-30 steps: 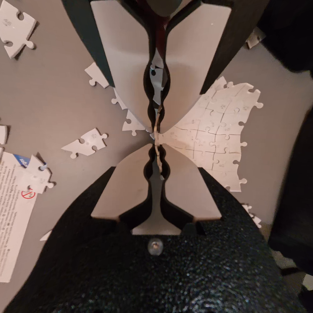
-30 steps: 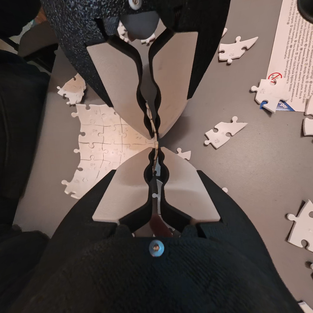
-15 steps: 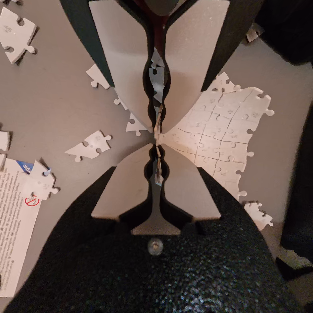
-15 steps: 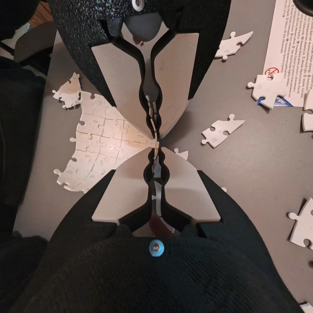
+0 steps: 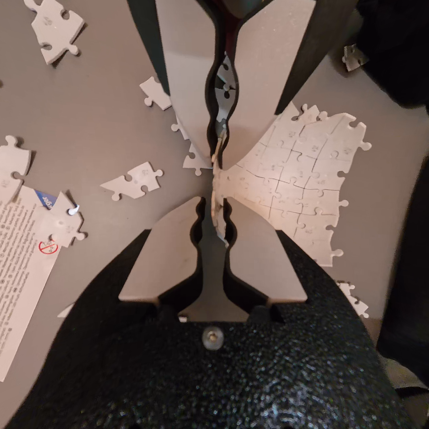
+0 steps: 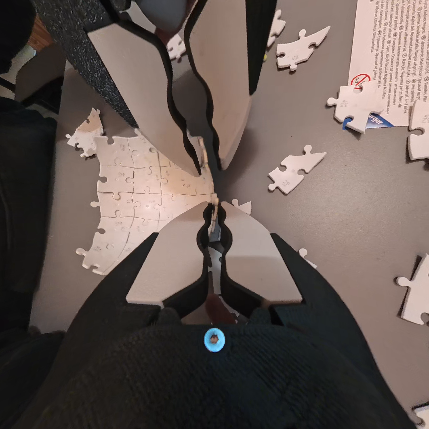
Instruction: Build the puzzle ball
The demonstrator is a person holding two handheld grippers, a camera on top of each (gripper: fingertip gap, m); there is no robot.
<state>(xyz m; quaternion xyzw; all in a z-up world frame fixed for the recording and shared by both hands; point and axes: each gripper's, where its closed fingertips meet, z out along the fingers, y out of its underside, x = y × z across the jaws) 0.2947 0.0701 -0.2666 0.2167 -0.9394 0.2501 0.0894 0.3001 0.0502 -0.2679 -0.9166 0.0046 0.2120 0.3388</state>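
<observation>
Only the right wrist view shows the left gripper (image 6: 210, 170) gaping around the joined puzzle section (image 6: 130, 185).

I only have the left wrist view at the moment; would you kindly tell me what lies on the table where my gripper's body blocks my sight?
Observer: A loose white puzzle piece with one pointed end lies flat on the grey table, between the left gripper and the printed sheet.
Operator: Thank you. Is anything right underneath the gripper?
Observer: Yes, a small white piece shows through the gap between its fingers, apart from the puzzle section.
</observation>
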